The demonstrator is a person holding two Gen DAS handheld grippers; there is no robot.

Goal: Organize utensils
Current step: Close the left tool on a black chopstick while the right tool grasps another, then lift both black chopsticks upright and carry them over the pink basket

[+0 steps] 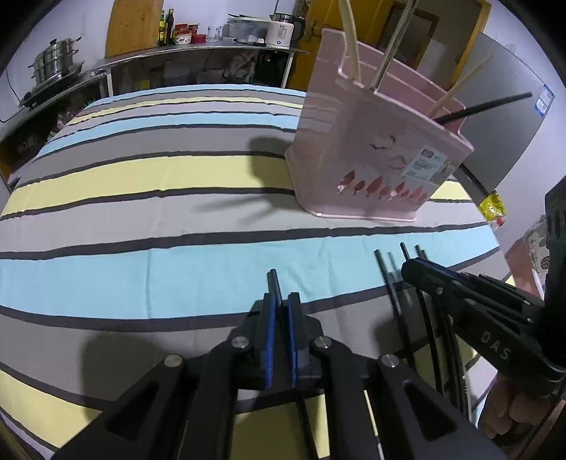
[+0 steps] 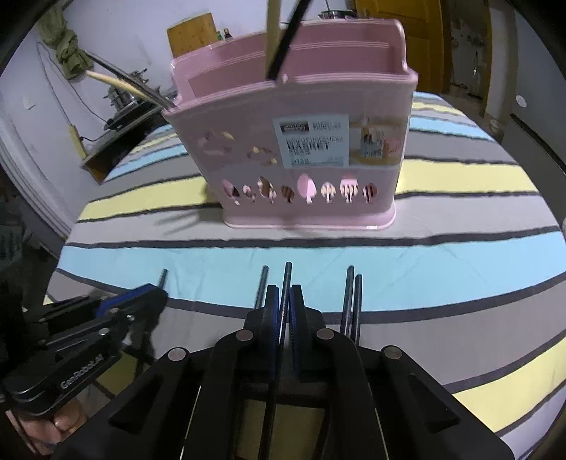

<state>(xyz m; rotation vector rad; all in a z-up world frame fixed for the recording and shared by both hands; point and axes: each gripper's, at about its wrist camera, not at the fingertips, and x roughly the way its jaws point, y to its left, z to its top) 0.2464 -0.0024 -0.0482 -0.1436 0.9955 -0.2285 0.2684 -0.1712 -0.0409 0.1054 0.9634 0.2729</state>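
A pink utensil basket stands on the striped tablecloth, holding wooden and black chopsticks. My left gripper is shut on a black chopstick low over the cloth. It also shows in the right wrist view. My right gripper is shut on another black chopstick, in front of the basket. It shows at right in the left wrist view. Several more black chopsticks lie on the cloth beside it.
The striped tablecloth covers a round table. A steel counter with pots, bottles and a kettle runs behind. A grey fridge stands at the right. A yellow door is behind the basket.
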